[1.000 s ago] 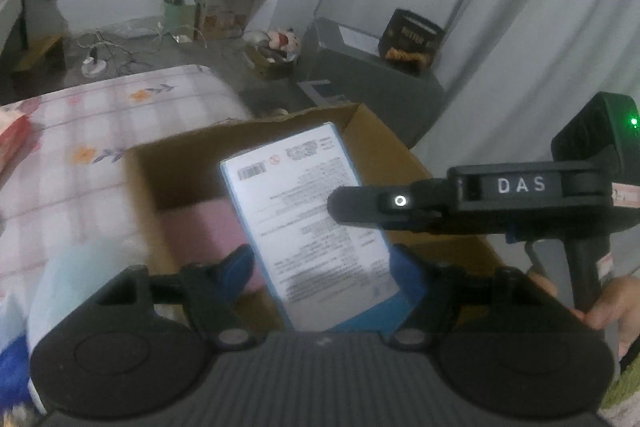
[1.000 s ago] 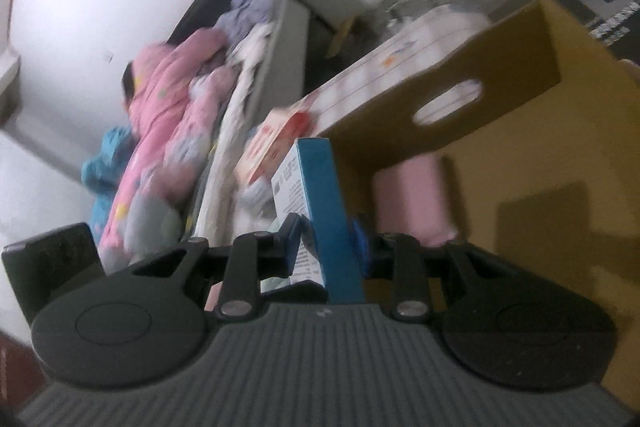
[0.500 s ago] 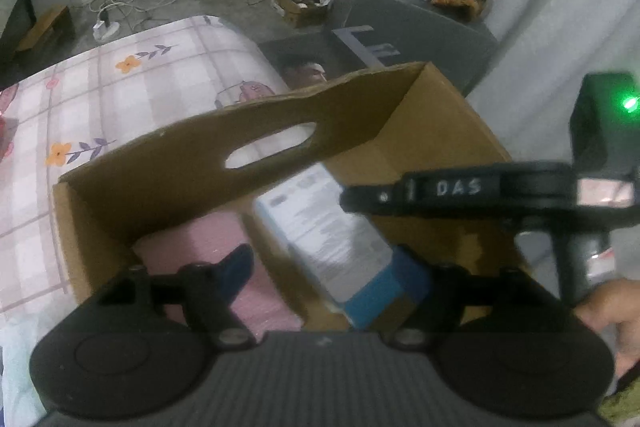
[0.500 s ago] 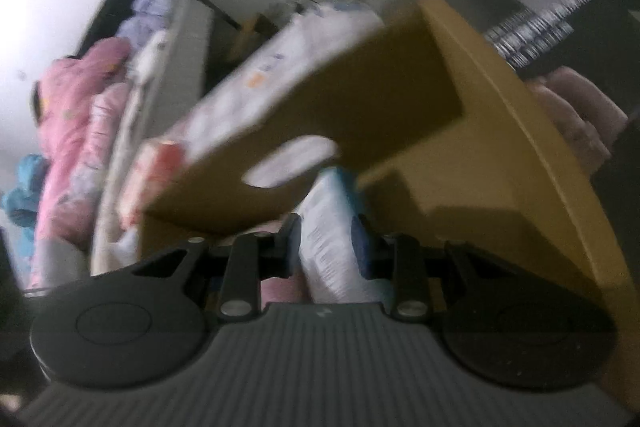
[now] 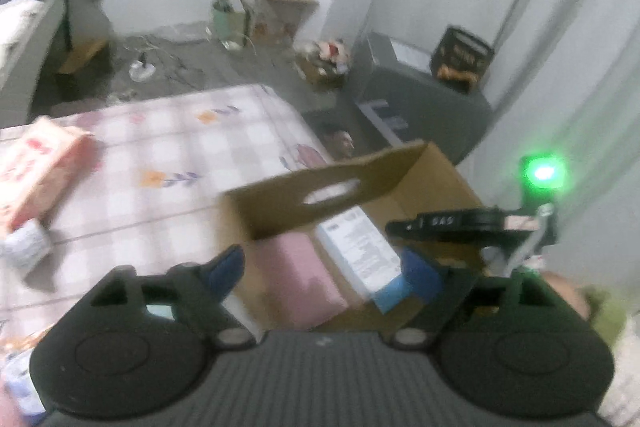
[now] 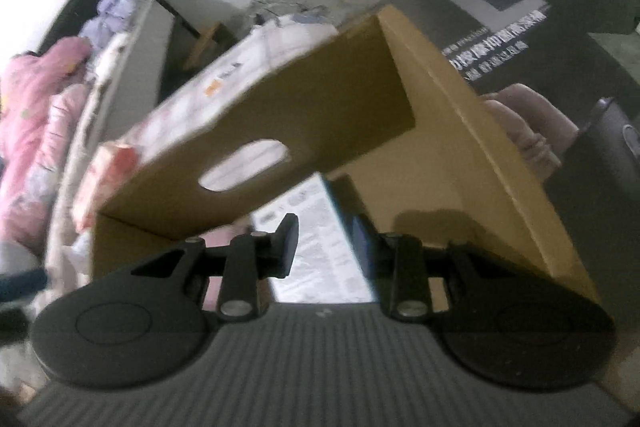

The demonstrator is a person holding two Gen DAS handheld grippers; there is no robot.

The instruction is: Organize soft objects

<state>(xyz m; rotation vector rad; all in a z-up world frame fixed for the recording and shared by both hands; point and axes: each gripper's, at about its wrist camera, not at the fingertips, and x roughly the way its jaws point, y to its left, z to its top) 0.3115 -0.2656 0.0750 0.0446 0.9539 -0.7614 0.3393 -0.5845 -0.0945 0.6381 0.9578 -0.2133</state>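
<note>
The step in hand looks like releasing the blue-edged pack point(image 6: 320, 247) into the cardboard box point(image 6: 472, 131), where it lies on the floor of the box beside a pink bundle point(image 5: 296, 279). The right gripper point(image 6: 324, 243) straddles the pack; its jaws have just been opening and a gap shows at each pad, so it reads as released. To finish cleanly it should part a little more and lift straight out, clear of the box's handle flap point(image 6: 256, 147). The left gripper point(image 5: 324, 267) is spread wide and empty, having just been opening too. Only the left view shows the pink bundle clearly, plus a pink carton point(image 5: 36, 171) on the checked bedding point(image 5: 168, 155) outside the box; only the right view shows the gaps at the pads.
</note>
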